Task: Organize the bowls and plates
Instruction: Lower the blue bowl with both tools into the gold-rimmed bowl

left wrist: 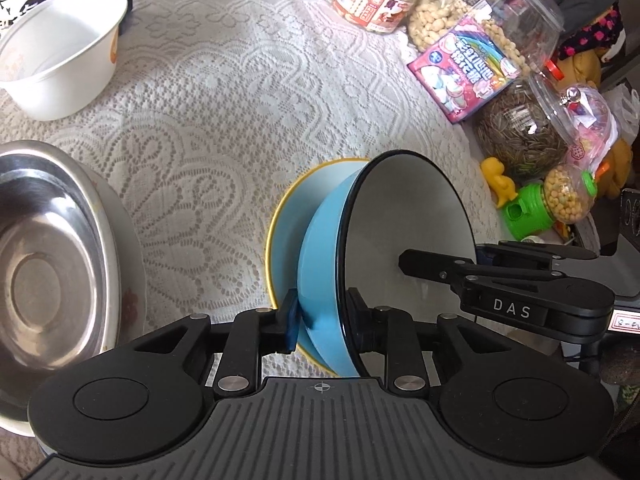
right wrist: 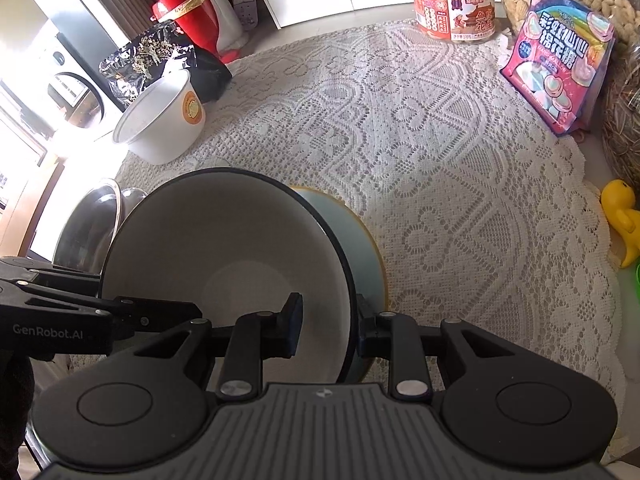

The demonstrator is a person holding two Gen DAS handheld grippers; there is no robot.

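The shiny stainless-steel basin (left wrist: 48, 264) runs off the left edge in the left wrist view; in the right wrist view the white-lined, black-rimmed blue bowl (right wrist: 224, 264) covers most of it. That bowl hides much of the yellow-rimmed pale-blue bowl (left wrist: 288, 224) beneath. The yellow plastic duck toy (right wrist: 624, 220) is cut off at the right edge.

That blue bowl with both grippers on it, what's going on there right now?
A person is working the blue bowl with two handheld grippers. The right gripper is clamped on its black rim, while the left gripper straddles the opposite rim, pads not clearly pressing. The bowl hangs tilted over a yellow-rimmed plate on the lace tablecloth, apparently being set onto it. A steel bowl and white bowl wait nearby.
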